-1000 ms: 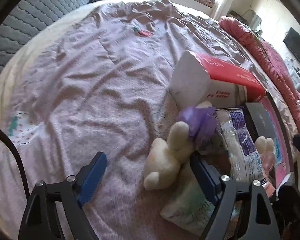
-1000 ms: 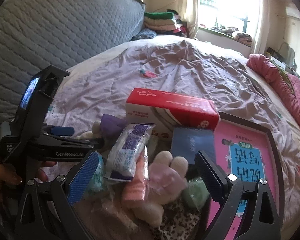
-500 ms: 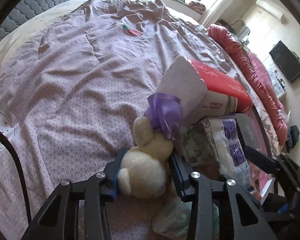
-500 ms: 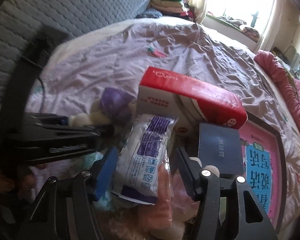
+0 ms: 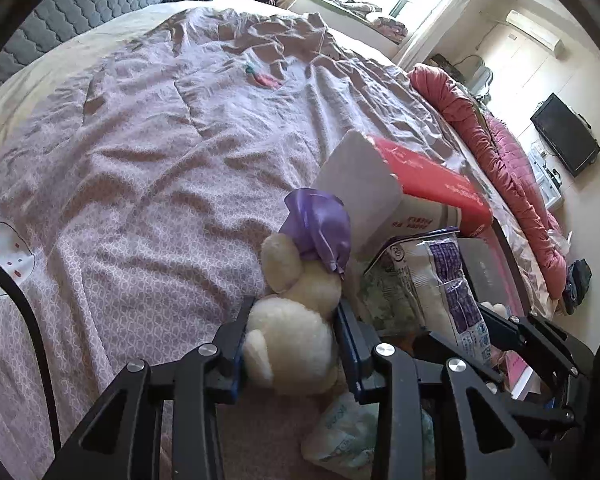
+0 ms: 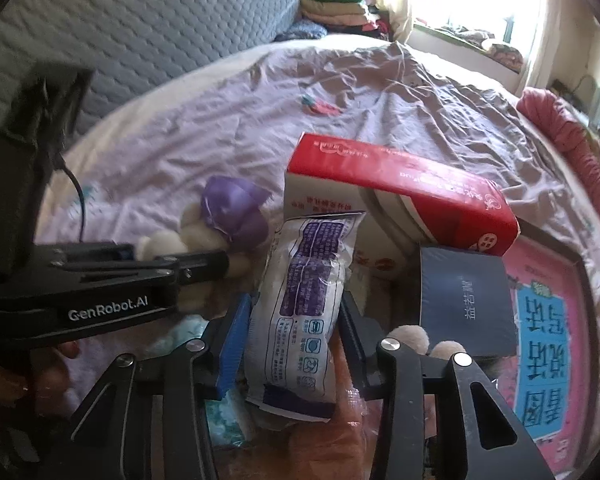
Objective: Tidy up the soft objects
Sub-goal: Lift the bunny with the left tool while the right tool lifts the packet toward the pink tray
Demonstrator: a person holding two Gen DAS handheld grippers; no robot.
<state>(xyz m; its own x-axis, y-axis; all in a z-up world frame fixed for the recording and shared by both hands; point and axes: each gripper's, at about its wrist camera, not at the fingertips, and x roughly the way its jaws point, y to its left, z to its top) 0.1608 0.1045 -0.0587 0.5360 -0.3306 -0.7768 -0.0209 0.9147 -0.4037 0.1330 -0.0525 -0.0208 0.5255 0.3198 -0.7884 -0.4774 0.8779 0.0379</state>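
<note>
Though the bed (image 5: 148,168) fills most of both views, its wrinkled lilac sheet printed with a small carrot-like figure far off, the things to sort are heaped at its near right. A pink picture book (image 6: 548,340) lies flat at the right, with large blue panels of Chinese characters I can see but cannot read. Beside it to the left, a red-and-white carton (image 6: 396,196) stands on the sheet, printed with red Chinese lettering too small to make out, and a dark blue box (image 6: 466,296) with pale characters leans against its near side. The left tongs (image 5: 292,344) are closing, their blue pads pressed on the body of a cream plush rabbit (image 5: 292,332) — it wears a purple satin bow (image 5: 316,228) and lies just left of the carton. The body of that tool, seen from the right wrist, reads "GenRobot.AI". The right tongs (image 6: 292,340) are closing too, pinching a clear packet with purple print (image 6: 304,300), upright in front of the carton; what it holds looks white, but I cannot tell more. Near the rabbit lies a pale green printed pack (image 5: 340,432), and a second, pinkish plush (image 6: 424,340) peeks from behind the right finger.
</note>
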